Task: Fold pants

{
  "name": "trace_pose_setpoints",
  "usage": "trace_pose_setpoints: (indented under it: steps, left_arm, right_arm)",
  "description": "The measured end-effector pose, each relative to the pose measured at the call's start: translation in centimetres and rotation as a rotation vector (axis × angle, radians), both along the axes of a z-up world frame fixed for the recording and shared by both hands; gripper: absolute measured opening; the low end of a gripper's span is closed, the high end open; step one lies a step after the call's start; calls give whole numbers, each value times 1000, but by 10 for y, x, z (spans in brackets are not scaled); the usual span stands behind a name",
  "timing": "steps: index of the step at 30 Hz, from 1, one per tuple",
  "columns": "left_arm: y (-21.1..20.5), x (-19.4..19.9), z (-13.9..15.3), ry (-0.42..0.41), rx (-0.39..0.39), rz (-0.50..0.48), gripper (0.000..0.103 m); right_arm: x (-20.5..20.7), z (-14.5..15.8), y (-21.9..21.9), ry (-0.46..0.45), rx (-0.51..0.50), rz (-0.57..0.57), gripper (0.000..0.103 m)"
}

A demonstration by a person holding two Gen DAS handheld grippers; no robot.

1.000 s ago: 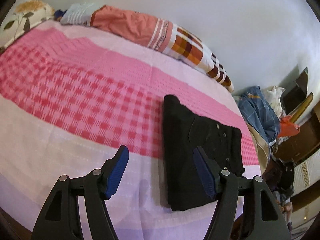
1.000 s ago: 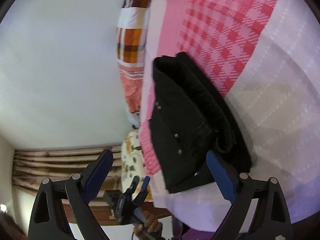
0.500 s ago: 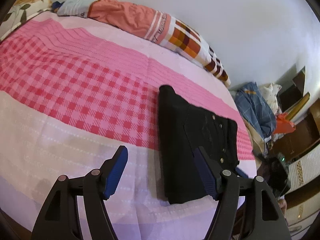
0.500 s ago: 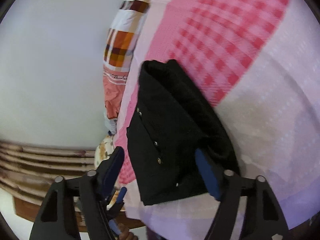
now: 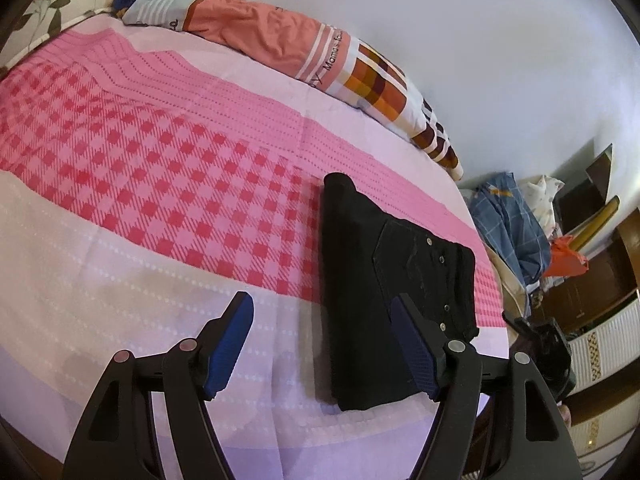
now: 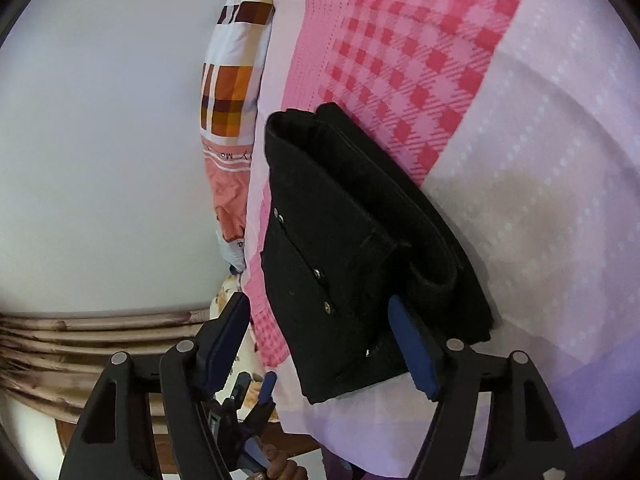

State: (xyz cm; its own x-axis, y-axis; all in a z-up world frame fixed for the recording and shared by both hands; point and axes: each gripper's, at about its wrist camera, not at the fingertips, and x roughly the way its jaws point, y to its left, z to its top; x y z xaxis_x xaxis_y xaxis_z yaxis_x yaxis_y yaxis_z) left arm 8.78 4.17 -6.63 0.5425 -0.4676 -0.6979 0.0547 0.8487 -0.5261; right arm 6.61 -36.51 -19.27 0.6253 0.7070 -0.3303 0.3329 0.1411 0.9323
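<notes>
The black pants (image 5: 384,280) lie folded into a thick rectangle near the edge of the pink checked bedsheet (image 5: 140,168); metal buttons show on top. My left gripper (image 5: 320,304) hovers just in front of them, jaws opening with nothing between; its right finger overlaps the pants' near side. In the right wrist view the pants (image 6: 352,248) sit under my right gripper (image 6: 316,304), which is open with the near corner of the pants between its fingers, unpressed. A hand (image 6: 280,468) holding the left gripper (image 6: 248,412) shows at the bottom.
A rolled orange and checked quilt (image 5: 320,52) lies along the wall side of the bed. A floral pillow (image 5: 60,4) is at the far left. Blue clothes (image 5: 508,224) and wooden furniture (image 5: 600,280) stand beyond the bed's right edge. A curtain (image 6: 80,340) hangs behind.
The right gripper's jaws have narrowed and it has come closer to the folded pants. The left view has barely shifted, and the pants lie unmoved.
</notes>
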Motion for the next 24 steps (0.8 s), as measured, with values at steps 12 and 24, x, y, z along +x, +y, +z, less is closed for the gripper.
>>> trace_pose_setpoints:
  steps: [12, 24]
  left_arm:
    - [-3, 3, -9, 37, -3, -8, 73]
    - [0, 5, -14, 65, -20, 9, 74]
  right_arm:
    - [17, 17, 11, -161, -127, 13, 77]
    - [25, 5, 11, -50, -251, 57, 48]
